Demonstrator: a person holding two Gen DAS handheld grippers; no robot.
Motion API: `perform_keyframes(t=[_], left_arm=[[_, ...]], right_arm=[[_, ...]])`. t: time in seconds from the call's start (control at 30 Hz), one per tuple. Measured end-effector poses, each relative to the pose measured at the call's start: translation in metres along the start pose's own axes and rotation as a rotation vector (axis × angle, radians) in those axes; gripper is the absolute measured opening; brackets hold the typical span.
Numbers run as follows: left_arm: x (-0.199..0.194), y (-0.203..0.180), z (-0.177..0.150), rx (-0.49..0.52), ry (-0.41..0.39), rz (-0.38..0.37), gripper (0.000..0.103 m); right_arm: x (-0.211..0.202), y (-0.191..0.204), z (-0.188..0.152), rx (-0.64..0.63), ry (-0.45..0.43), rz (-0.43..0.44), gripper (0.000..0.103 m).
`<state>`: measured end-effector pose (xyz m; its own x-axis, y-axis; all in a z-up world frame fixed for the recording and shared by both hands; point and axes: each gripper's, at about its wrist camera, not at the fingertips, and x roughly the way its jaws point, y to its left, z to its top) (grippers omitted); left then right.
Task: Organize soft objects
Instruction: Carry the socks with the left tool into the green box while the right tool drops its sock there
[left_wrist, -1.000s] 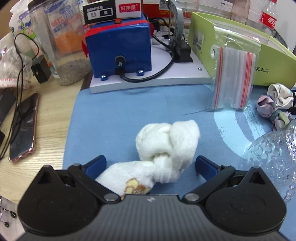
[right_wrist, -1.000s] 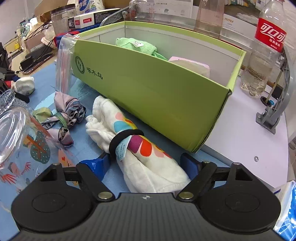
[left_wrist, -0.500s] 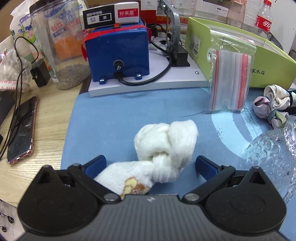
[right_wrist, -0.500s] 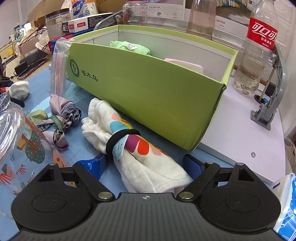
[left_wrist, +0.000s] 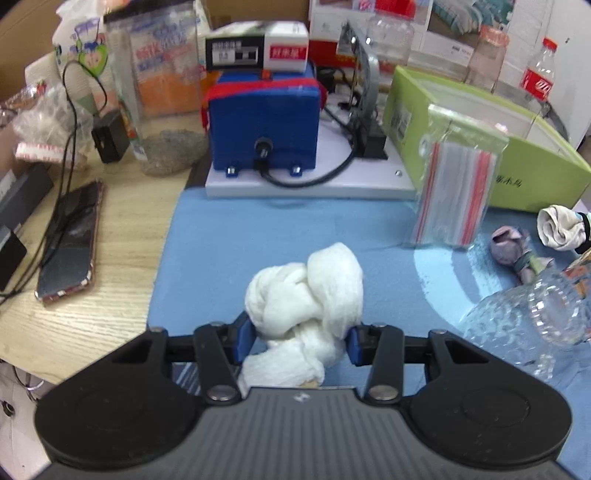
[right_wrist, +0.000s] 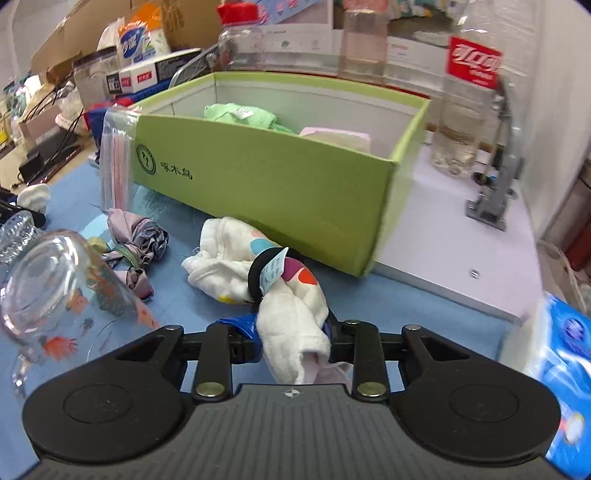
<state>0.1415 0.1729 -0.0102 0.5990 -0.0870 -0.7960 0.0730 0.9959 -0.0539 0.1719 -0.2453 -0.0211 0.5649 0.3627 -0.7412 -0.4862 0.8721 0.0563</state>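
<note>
Jaws closing: left gripper (left_wrist: 298, 341) pinches knotted white cloth (left_wrist: 304, 295), right gripper (right_wrist: 291, 338) clamps banded towel roll (right_wrist: 266, 277); shallow end-grips may slip during lifting toward green box (right_wrist: 266, 181).

Each hand-held gripper, left (left_wrist: 299, 341) and right (right_wrist: 291, 338), has a ribbed dark-grey body, two round black housings, black linkage arms with silver pivot screws, and blue finger pads (left_wrist: 243, 338).
</note>
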Motion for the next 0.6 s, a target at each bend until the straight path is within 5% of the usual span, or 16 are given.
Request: perform_keyframes(t=[0.33, 0.6], left_arm=[[-0.035, -0.038, 0.081, 0.08, -0.132, -0.064, 0.046], [0.004, -0.11, 0.17, 0.164, -0.168, -0.151, 0.046]], right_arm=[[-0.082, -0.01, 0.019, 0.049, -0.205, -0.089, 0.012], [-0.042, -0.02, 0.099, 0.057, -0.262, -0.079, 0.013]])
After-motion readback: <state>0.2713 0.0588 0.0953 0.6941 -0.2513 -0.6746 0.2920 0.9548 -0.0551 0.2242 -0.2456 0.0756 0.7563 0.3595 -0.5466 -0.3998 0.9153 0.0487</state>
